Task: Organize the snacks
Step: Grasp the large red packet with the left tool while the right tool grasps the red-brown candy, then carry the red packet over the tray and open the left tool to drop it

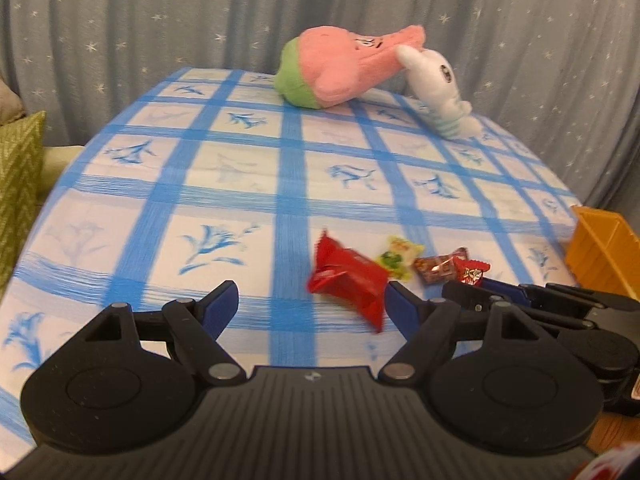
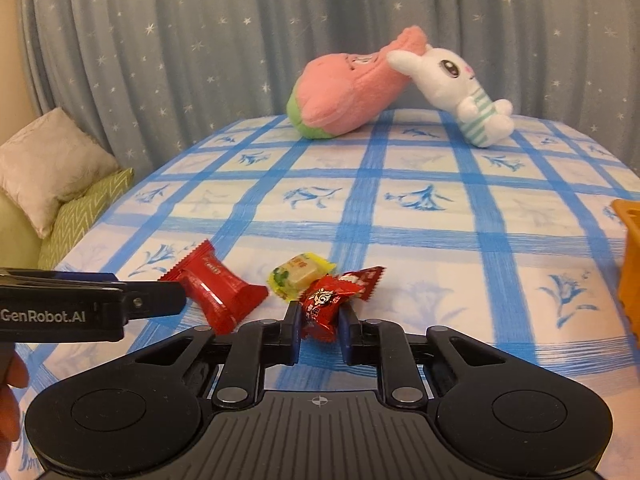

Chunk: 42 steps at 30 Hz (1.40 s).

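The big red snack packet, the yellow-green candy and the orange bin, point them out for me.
big red snack packet (image 2: 218,292), right wrist view, middle of wrapper.
yellow-green candy (image 2: 298,276), right wrist view, wrapper centre.
orange bin (image 1: 604,250), left wrist view, side wall.

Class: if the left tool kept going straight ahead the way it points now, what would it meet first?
Probably the big red snack packet, lying just ahead of the open left tool, slightly right of centre. Depth is unclear, so this is hedged.

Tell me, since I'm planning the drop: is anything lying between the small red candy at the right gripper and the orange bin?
Nothing visible: the small red candy sits between the right gripper fingers, and only bare tablecloth runs to the orange bin.
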Tool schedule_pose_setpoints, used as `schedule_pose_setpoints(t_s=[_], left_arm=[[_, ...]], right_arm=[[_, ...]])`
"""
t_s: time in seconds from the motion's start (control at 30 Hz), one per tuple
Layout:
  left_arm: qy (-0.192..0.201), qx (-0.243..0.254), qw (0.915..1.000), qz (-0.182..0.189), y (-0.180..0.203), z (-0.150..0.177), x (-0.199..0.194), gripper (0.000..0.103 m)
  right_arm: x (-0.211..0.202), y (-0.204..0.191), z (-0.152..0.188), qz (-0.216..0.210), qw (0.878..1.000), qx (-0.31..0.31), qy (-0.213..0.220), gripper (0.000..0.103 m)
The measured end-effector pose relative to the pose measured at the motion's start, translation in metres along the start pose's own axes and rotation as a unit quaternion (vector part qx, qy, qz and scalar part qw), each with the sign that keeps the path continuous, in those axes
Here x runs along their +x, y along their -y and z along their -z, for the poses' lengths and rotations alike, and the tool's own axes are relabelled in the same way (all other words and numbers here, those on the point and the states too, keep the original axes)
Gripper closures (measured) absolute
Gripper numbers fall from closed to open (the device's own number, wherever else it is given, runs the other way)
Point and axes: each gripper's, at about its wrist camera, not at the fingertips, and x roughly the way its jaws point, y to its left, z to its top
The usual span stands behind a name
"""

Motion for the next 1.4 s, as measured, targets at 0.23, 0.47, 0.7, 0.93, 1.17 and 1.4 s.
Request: schedule_pose_setpoints(t_s=[0.23,0.47,0.7,0.93,1.17,1.4], left_arm=[[0.000,-0.004,0.9999,0.011,0.008,-0.003,0.019,0.032],[-0.005,-0.013,0.9996,0.023,0.010,-0.004,0.034,0.049],[-0.003,0.003,0.9998,0.022,0.026,-0.003,0.033,0.068],[0.004,0.003,0.9997,0.025,0.040,-0.001,0.017,0.073],[0.007,0.021,0.9992,0.034,0.061,0.009,-0.008,0.073],[0.015,0.034,0.9985,0.041,0.084,0.024,-0.041,0.073]], right_arm=[[-0.011,0.011,-0.002,0.008,1.000,0.007,0.002,0.084],[-0.010,0.018,-0.003,0.009,1.000,0.017,-0.001,0.084],[-0.012,0.019,-0.003,0.007,1.000,0.019,-0.001,0.084],[-0.026,0.020,-0.004,0.010,1.000,0.017,0.004,0.084],[-0.053,0.025,0.002,0.017,1.000,0.013,0.003,0.084],[-0.092,0.028,0.016,0.027,1.000,0.008,0.003,0.084]])
